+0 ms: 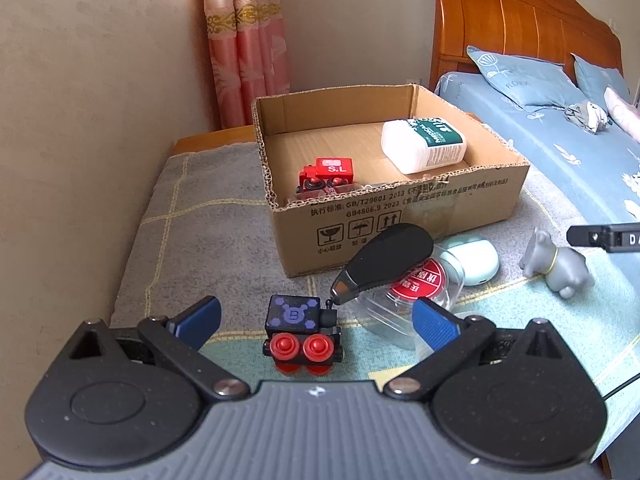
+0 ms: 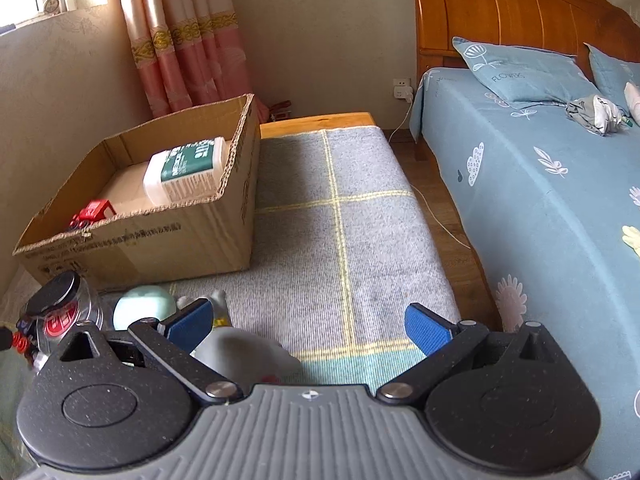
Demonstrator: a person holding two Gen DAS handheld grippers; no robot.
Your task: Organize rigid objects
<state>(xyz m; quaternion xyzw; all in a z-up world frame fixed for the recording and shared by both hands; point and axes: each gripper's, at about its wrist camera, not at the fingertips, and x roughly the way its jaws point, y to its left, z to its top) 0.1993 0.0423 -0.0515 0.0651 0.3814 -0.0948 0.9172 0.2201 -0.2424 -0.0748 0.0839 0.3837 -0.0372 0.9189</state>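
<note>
Your left gripper [image 1: 316, 322] hangs spread wide around the black toy train [image 1: 303, 334] on the blanket [image 1: 192, 240], empty. Your right gripper [image 2: 308, 326] is splayed too, holding nothing, the grey dog figurine [image 2: 236, 344] by its left finger. The cardboard box [image 1: 400, 216] already holds a red toy train [image 1: 326, 178] and white bottle [image 1: 424, 146]. Careful: close off-centre and the train's wheels could roll it away, or your finger may knock the clear jar [image 1: 404, 304] just beside.

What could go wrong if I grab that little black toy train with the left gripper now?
The left gripper is open around the black toy train. Its right finger sits close to the clear jar, so closing may nudge it and the black object lying on top. The train's round red wheels might also let it roll away.
</note>
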